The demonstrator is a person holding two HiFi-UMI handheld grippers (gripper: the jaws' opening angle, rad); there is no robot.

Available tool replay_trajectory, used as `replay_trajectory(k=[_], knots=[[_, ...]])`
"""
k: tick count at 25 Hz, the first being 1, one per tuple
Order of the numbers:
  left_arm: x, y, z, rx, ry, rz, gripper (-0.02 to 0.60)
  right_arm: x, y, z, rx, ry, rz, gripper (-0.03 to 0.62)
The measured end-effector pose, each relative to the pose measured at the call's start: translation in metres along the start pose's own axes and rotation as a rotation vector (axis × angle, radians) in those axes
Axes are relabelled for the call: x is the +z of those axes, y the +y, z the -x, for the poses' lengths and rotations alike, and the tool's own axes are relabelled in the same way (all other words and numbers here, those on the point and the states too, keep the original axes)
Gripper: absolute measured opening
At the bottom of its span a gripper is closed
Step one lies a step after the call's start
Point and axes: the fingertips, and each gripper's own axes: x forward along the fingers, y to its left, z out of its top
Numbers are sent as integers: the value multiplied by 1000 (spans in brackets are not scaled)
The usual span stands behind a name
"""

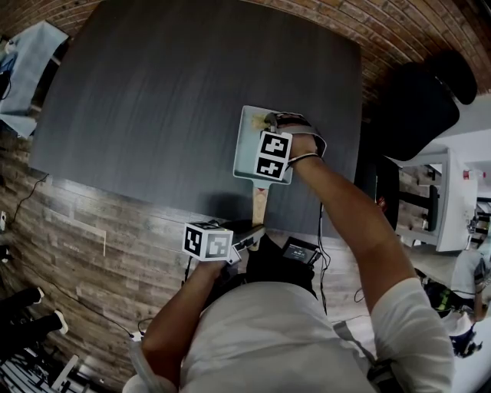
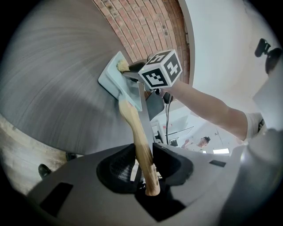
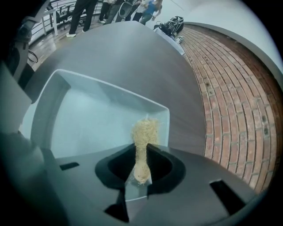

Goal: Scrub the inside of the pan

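Scrubbing stage, judged at its start. The left gripper [image 2: 143,161] is clamped on the wooden handle [image 2: 134,126], which overhangs the table's [image 1: 169,100] near edge. The pan [image 3: 88,119] sits just inside that edge.

The right gripper [image 3: 142,154] pinches a fibre brush [image 3: 145,130] above the pan's far corner; contact cannot be confirmed. Next move: press down and stroke across the pan's floor.

A chair [image 1: 418,100] stands beyond the right edge and is no obstruction.

There was one pale blue pan [image 1: 247,146] with a single wooden handle [image 1: 259,201], and one straw-coloured scrubber [image 3: 145,132]. There were two grippers, a left gripper [image 2: 145,160] and a right gripper [image 3: 141,160], and two marker cubes (one per gripper): the left cube [image 1: 207,240] and the right cube [image 1: 274,156]. There was one dark table [image 1: 153,100] and one black chair [image 1: 418,100]. Bystanders [image 3: 84,13] beyond the table were too cropped to count.
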Motion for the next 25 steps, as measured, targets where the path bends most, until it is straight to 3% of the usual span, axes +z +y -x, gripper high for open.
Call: replay_trajectory(k=[25], knots=[[2, 1, -1, 2, -18, 2, 129, 4, 57, 25, 247, -21, -44, 81]])
